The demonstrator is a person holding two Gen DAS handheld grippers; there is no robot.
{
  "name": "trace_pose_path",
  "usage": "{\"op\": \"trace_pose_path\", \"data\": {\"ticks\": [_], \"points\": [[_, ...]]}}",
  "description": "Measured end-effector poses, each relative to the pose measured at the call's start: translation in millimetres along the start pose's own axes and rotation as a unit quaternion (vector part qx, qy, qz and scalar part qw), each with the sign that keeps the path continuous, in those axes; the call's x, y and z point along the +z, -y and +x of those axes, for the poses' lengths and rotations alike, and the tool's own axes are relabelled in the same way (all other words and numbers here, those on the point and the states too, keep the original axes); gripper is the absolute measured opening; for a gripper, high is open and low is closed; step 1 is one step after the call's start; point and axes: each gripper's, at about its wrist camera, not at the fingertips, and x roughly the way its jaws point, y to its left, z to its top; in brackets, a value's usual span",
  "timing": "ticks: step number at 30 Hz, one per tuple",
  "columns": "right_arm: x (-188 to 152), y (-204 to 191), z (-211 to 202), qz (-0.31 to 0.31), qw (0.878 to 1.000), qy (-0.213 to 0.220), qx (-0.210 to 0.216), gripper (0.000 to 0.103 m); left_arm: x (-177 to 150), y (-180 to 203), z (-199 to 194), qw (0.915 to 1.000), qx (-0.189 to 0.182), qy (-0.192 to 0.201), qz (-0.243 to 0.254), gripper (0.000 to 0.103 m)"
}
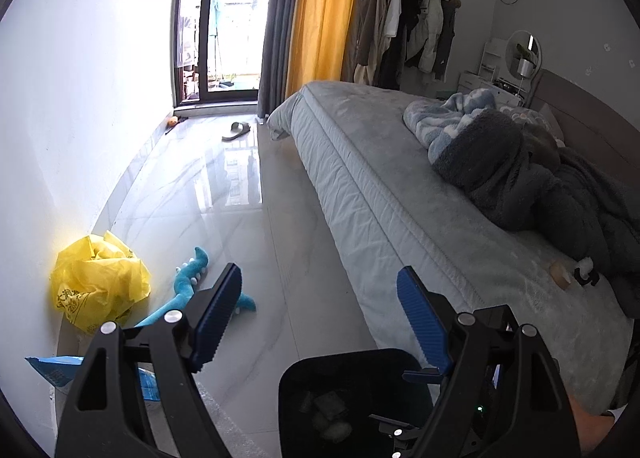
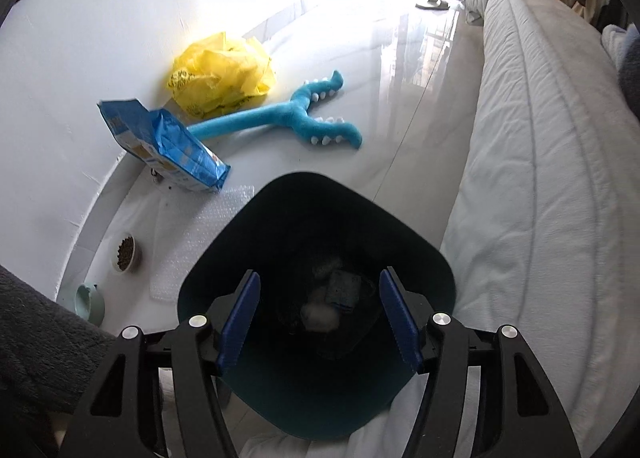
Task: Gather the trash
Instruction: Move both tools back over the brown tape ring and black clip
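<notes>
A dark teal trash bin (image 2: 416, 242) stands on the floor beside the bed, with crumpled trash (image 2: 332, 298) lying inside it. My right gripper (image 2: 320, 310) is open and empty, directly above the bin's mouth. The bin also shows in the left wrist view (image 1: 304, 374), low in the frame. My left gripper (image 1: 320, 306) is open and empty above the floor, just behind the bin. A crumpled yellow plastic bag (image 2: 222, 72) lies by the wall; it also shows in the left wrist view (image 1: 98, 282). A blue snack bag (image 2: 168, 142) lies next to it.
A blue plush toy (image 2: 304, 114) lies on the tile floor. A bed (image 2: 540, 162) runs along the right. A sheet of bubble wrap (image 2: 212, 226), a bowl of pet food (image 2: 126, 252) and a green bowl (image 2: 90, 302) sit near the wall. A slipper (image 1: 236, 131) lies near the balcony door.
</notes>
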Motion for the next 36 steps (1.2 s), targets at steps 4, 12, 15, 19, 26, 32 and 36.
{"op": "trace_pose_path", "data": {"ticks": [4,12,15,19,26,32,36], "points": [[-1,9,-26,0.011,0.999,0.03,0.005,0.063,7,16,-7,0.9997,-0.009,0.024,0.003,0.082],[-8,27,-69,0.027,0.995,0.093,0.005,0.063,18,48,-13,0.9983,-0.032,0.049,-0.002,0.082],[-11,37,-84,0.03,0.993,0.113,-0.005,0.063,21,62,-16,0.9975,-0.038,0.06,0.003,0.082],[-23,56,-103,0.039,0.99,0.13,-0.025,0.064,23,76,-17,0.9967,-0.047,0.067,0.003,0.082],[-45,92,-132,0.07,0.985,0.153,-0.05,0.064,24,108,-11,0.9954,-0.063,0.072,0.011,0.082],[-64,124,-155,0.1,0.978,0.17,-0.071,0.064,19,132,-2,0.9944,-0.083,0.065,0.014,0.082],[-75,142,-170,0.122,0.972,0.184,-0.083,0.064,17,150,3,0.9941,-0.087,0.061,0.024,0.082]]}}
